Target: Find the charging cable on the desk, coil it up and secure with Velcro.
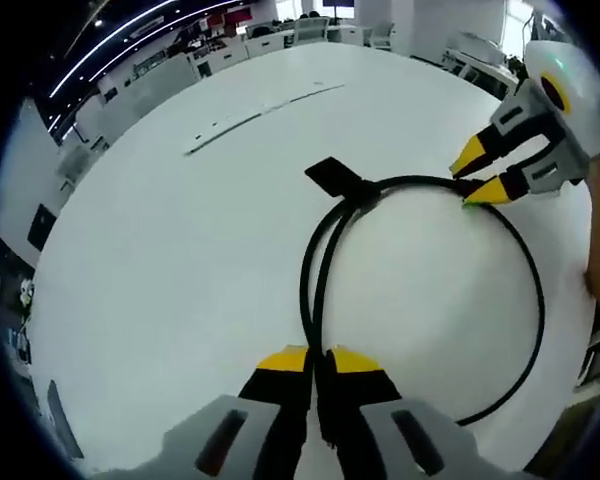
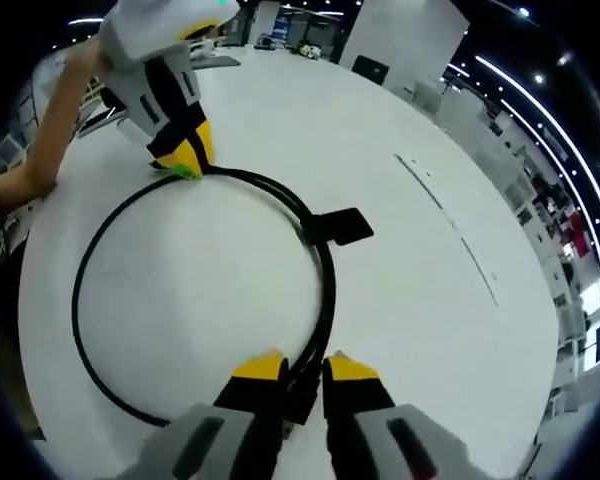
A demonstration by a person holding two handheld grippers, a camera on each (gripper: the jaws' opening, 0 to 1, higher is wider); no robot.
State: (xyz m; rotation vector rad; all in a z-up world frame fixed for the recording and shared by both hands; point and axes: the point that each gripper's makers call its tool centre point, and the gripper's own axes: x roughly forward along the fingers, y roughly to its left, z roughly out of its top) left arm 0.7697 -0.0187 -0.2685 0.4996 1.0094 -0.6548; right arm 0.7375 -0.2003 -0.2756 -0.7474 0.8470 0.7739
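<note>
cable: black charging cable (image 1: 325, 270) lies on the white desk (image 1: 180, 260) in one round loop, two strands running side by side on one stretch, so we'd call the coil mostly formed.

velcro: the flat black velcro tab (image 1: 332, 176) sticks out from the loop where the strands meet. it looks open and not wrapped round the bundle yet, so securing is what's left, as far as we can judge.

left gripper: left gripper (image 1: 318, 362) has its jaws nearly together, pinching the doubled strands between the yellow tips.

right gripper: right gripper (image 2: 302, 372) is also nearly closed on the cable in its own view. in the left gripper view it sits across the loop, tips on the cable just past the tab.

where on the desk: loop is roughly mid-desk, and one arc runs close to the desk edge nearest the person's arm (image 2: 50, 140).

room: lots of bare white top beyond the tab, toward the thin seam line (image 1: 260, 110). we'd keep the loop away from that near edge so it doesn't slide off while wrapping.
</note>
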